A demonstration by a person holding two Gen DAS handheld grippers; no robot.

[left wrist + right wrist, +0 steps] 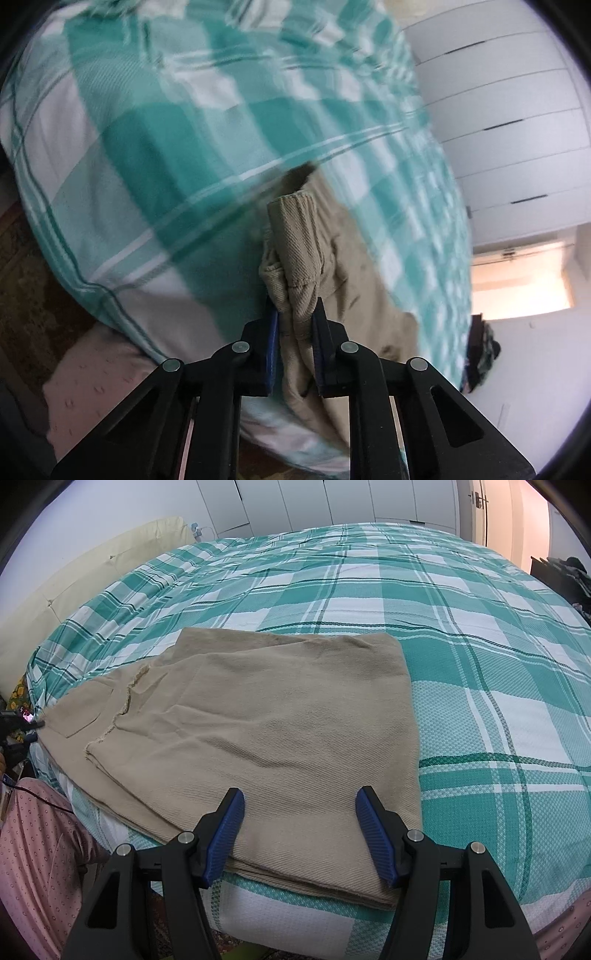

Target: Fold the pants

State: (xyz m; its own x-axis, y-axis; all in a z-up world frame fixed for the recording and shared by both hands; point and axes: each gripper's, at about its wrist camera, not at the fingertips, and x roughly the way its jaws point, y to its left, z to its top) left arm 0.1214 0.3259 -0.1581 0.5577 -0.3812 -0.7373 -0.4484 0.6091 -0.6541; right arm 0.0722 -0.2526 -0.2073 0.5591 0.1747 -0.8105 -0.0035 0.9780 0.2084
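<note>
White wardrobe doors [332, 502] line the far wall behind a bed [480, 635] spread with a green-and-white check cover. On the near half of that cover lie the pants [280, 716], tan twill, already doubled into a broad slab that runs from about 9 o'clock to 5 o'clock in the right wrist view, with a frayed hem edge and a pocket showing toward 9 o'clock

In the left wrist view the left gripper [295, 317] is clenched on a bunched end of the pants [295, 240], cloth pinched between the blue pads [272, 332] and rising past them toward 12 o'clock. That view is smeared, so the cover behind reads only as teal blocks. The right gripper [299, 827] hangs over the near edge of the slab at 6 o'clock, jaws apart, nothing between them and no pad pressing on cloth

My reading is that the step in hand is carrying the pinched end across for the next fold. To do it well, lift only enough to clear the layers beneath, keep the pinch deep so the heavy twill cannot slip, and lay the end square to the far edge near 1 o'clock. The free gripper could press the near edge down so the stack does not drag

No brand, label or writing can be read anywhere; a pink dotted sleeve [33, 845] sits at 8 o'clock
</note>
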